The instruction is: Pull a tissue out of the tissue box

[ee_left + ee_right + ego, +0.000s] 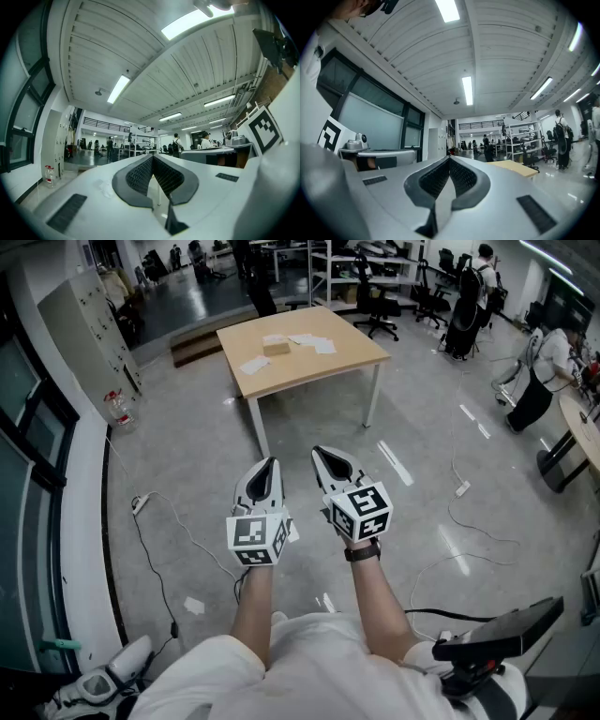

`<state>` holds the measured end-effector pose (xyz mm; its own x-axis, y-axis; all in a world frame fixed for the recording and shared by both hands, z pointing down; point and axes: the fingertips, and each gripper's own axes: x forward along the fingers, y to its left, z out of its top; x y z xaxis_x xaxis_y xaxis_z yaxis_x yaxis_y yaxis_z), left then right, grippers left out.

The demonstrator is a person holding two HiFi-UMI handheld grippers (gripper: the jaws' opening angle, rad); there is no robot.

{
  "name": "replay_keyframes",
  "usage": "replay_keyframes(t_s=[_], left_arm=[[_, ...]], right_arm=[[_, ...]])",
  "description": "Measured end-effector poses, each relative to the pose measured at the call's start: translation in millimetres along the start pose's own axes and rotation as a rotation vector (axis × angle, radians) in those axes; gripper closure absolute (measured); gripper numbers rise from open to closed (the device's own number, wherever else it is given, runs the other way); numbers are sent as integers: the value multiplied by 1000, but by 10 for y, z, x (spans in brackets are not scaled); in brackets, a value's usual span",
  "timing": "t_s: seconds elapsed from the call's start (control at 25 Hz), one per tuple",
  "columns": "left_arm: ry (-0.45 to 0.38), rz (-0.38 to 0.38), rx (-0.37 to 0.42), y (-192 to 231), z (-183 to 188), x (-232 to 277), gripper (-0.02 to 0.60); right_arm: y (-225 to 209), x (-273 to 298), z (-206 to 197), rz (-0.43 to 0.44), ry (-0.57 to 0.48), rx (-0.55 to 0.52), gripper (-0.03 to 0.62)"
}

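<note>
Tan tissue box (276, 348), well beyond right gripper (319, 454)

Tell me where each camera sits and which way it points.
Head view: on the person's head, looking steeply down at the floor and the wooden table ahead; both forearms, the left gripper and the right gripper show.
Left gripper view: rides the left gripper, tilted up toward the ceiling; its shut jaws show.
Right gripper view: rides the right gripper, likewise tilted up; shut jaws show, the table at right.
Shared: both gripper views catch the white shelving rack.
</note>
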<state>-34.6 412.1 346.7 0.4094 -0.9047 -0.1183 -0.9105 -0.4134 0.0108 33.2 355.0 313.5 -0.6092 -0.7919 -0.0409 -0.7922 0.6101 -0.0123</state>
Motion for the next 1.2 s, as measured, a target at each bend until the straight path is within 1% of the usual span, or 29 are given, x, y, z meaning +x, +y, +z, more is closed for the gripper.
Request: replay_keyframes(t_s=[0.12, 0.24, 0.4, 0.48, 0.64, 0.72, 0.8, 0.92, 1.04, 1.16, 1.2], left_arm=[[-1, -6, -1, -18, 6, 55, 578], [-11, 23, -12, 43, 20, 40, 578], [1, 43, -28, -17, -125, -49, 578], [5, 38, -30, -109, -140, -57, 578], [7, 49, -30, -345, 42, -85, 578], [7, 56, -29, -386, 32, -91, 578], [7, 58, -23, -381, -39, -94, 578], [32, 57, -22, -444, -152, -128, 578], [66, 47, -26, -553, -201, -49, 578], [81, 44, -31, -458, -260, 60, 578], [83, 45, -26, -404, -278, 101, 578]], right_arm=[[44, -130, -138, -2, -2, 4, 603], [85, -255, -273, -2, -2, 4, 603], [124, -394, -428, 7, 7, -10, 603], [119, -464, -414, 13, 9, -18, 603], [83, -689, -236, 31, 14, -21, 603], [69, -740, -257, 38, 17, -22, 603], [108, -720, -324, 70, 17, -40, 603], [248, -720, -379, 162, 21, -85, 603], [194, -737, -405, 183, 31, -55, 602], [282, -632, -485, 269, 24, -82, 603], [302, -588, -508, 283, 20, -89, 603]])
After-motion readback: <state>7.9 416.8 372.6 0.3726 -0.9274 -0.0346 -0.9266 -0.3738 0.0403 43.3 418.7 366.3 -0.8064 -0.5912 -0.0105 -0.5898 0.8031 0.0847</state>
